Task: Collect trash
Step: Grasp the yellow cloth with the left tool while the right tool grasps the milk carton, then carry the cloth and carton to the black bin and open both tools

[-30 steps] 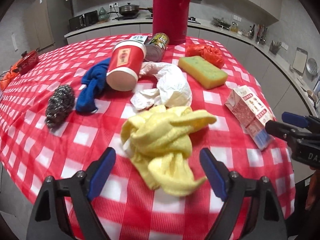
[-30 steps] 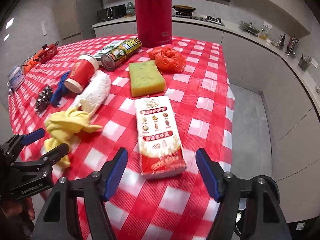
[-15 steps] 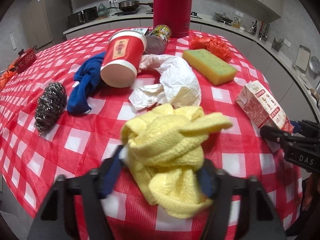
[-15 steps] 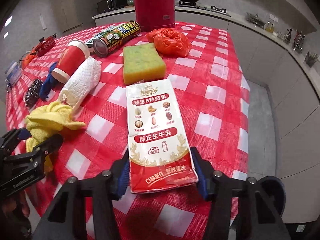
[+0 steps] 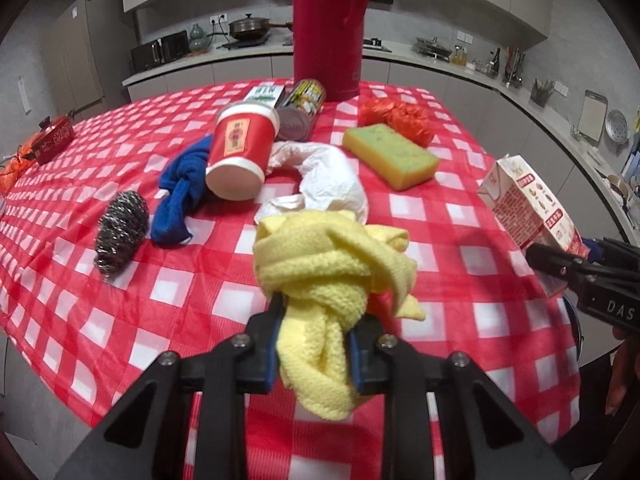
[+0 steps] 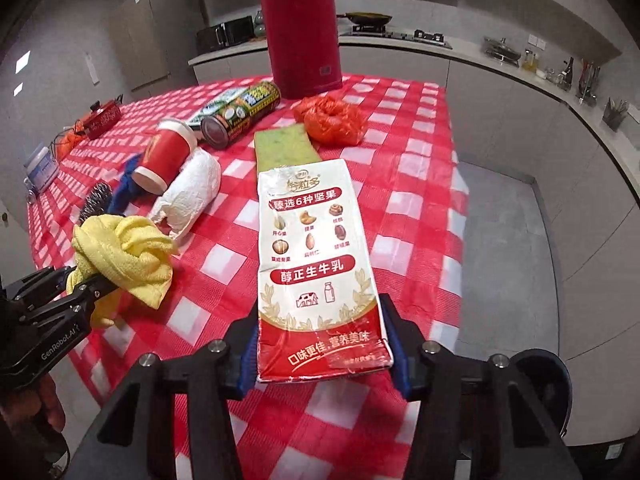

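From my left camera, going left to right across the red-and-white checked tablecloth (image 5: 120, 300): one steel wool scourer (image 5: 120, 228), one knotted blue cloth (image 5: 180, 196), one red paper cup with a white rim (image 5: 240, 152) lying on its side against it, one printed metal can (image 5: 300, 116) also on its side, one crumpled white paper towel (image 5: 328, 180), one yellow-green sponge block (image 5: 390, 156) and one bunched orange plastic bag (image 5: 396, 118). A tall red cylinder (image 5: 328, 28) stands upright behind the can.

My left gripper (image 5: 314, 344) is closing, its blue pads pressed into the knotted yellow knit cloth (image 5: 332, 276), which sits just in front of the paper towel. My right gripper (image 6: 324, 356) is clamped on the bottom end of the white-and-red milk carton (image 6: 316, 264), whose top reaches over the sponge.

The table's near edge runs just under both grippers. To the right of the carton the cloth is bare up to the table edge, with grey floor (image 6: 500, 240) beyond.
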{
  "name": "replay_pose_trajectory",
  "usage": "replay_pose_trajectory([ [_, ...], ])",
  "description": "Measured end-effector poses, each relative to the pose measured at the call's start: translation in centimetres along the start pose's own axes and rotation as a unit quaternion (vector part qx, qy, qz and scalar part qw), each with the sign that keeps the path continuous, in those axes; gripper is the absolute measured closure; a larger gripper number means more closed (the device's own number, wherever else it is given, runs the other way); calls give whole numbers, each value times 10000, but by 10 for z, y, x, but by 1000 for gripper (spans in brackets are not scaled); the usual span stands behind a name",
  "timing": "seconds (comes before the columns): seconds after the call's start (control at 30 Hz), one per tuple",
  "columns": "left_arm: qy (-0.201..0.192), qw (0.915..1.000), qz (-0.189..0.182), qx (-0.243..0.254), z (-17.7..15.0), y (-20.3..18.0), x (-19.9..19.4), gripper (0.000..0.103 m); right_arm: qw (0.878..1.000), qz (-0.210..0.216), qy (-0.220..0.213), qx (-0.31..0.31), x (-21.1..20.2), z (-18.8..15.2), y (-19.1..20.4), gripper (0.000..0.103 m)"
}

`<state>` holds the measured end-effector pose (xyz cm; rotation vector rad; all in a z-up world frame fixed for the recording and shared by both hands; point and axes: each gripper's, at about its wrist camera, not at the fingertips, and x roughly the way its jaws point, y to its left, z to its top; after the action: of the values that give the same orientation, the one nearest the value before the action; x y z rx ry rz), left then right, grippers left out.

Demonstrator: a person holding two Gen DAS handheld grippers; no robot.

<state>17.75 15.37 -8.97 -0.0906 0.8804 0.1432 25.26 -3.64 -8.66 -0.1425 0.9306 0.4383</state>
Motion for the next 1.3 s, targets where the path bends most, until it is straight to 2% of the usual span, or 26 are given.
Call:
replay_pose_trajectory([
  [0.3, -217, 9993, -243, 171, 0, -26, -26, 75, 9991, -146, -295, 278, -45, -19, -21, 49],
  [0.57, -237, 9951, -748, 602, -6, -84, -36, 79, 9954, -551, -384, 686, -89, -58, -66, 49],
  [1.0, -167, 9755, -1616, 1482, -22, -218, -48, 79, 9799, -1278, -332, 1496, -150, -139, -173, 49],
  [1.3, 199, 9604, -2018, 1912, -48, -313, -30, 79, 9745, -1464, -44, 1702, -160, -190, -240, 49],
])
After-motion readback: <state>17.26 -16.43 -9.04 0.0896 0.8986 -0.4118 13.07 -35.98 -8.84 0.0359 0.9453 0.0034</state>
